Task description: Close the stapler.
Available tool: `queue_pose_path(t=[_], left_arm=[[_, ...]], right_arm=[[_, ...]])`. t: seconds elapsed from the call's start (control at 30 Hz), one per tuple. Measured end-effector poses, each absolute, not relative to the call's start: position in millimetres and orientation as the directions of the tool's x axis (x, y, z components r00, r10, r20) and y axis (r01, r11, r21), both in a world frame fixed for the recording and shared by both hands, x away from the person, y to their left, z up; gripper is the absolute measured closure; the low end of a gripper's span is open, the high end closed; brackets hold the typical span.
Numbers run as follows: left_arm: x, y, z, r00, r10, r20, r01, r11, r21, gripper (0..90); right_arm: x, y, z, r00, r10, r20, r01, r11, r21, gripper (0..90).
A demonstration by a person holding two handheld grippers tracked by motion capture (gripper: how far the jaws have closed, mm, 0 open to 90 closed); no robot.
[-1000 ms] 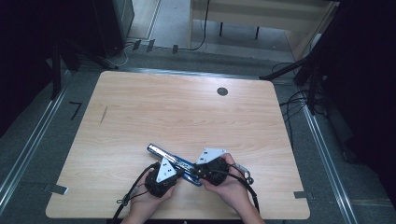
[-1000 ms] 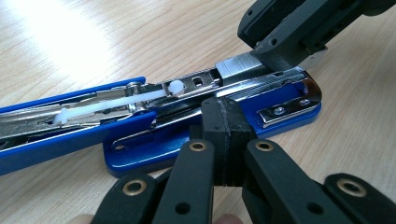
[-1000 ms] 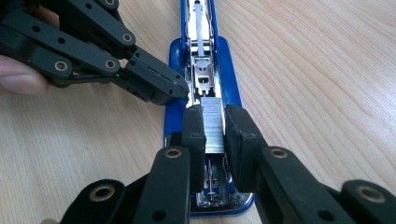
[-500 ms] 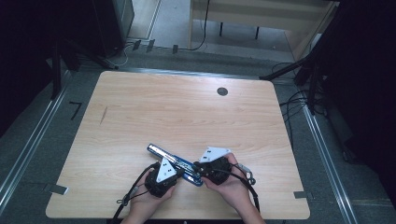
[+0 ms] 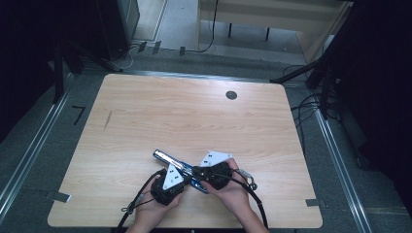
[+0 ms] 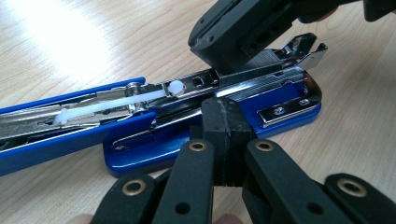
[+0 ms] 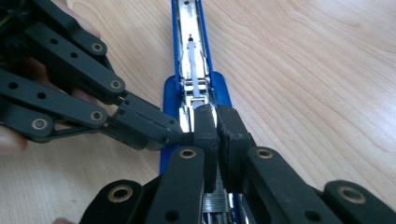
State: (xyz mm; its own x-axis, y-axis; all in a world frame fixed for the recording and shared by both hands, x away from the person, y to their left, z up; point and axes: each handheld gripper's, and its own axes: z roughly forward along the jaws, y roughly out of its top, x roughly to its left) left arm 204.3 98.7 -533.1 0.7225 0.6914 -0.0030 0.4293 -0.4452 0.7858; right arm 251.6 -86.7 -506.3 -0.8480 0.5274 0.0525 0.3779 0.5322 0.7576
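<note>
We read no lettering on the open blue stapler (image 5: 176, 168) at lower centre; our left gripper (image 6: 223, 122) is closed against its side; our right gripper (image 7: 217, 122) has just closed over its staple channel.

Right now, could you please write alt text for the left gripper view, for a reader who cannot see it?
An opened blue stapler lies on a wooden table, its metal staple channel exposed. The left gripper, jaws shut, presses against the stapler's near side, while the right gripper reaches onto the channel from above.
</note>
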Motion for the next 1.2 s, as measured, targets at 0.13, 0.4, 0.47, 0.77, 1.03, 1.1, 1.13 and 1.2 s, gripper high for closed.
queue_pose_path(t=[0.13,0.4,0.47,0.77,1.03,1.1,1.13,1.2], left_arm=[[204,99,-533,0.722,0.692,-0.002,0.429,-0.446,0.786,90.0],[204,99,-533,0.722,0.692,0.001,0.428,-0.448,0.785,90.0],[204,99,-533,0.722,0.691,-0.001,0.429,-0.447,0.785,90.0],[204,99,-533,0.723,0.691,-0.002,0.429,-0.447,0.785,90.0],[204,99,-533,0.723,0.691,-0.003,0.43,-0.447,0.785,90.0],[204,99,-533,0.723,0.691,-0.004,0.43,-0.446,0.785,90.0],[204,99,-533,0.723,0.691,-0.005,0.43,-0.445,0.786,90.0],[204,99,-533,0.722,0.692,-0.006,0.43,-0.443,0.786,90.0]], right_arm=[[252,-90,-506,-0.851,0.522,0.058,0.381,0.537,0.753,88.9],[253,-87,-506,-0.849,0.526,0.053,0.377,0.532,0.758,88.1],[253,-84,-509,-0.85,0.525,0.039,0.373,0.549,0.748,88.5],[251,-93,-508,-0.851,0.524,0.04,0.378,0.557,0.739,88.3],[248,-98,-507,-0.854,0.518,0.041,0.376,0.561,0.737,87.8],[247,-99,-505,-0.854,0.519,0.046,0.377,0.554,0.742,87.4],[247,-99,-505,-0.851,0.522,0.052,0.382,0.548,0.745,87.3],[247,-101,-503,-0.853,0.519,0.057,0.378,0.538,0.754,87.2]])
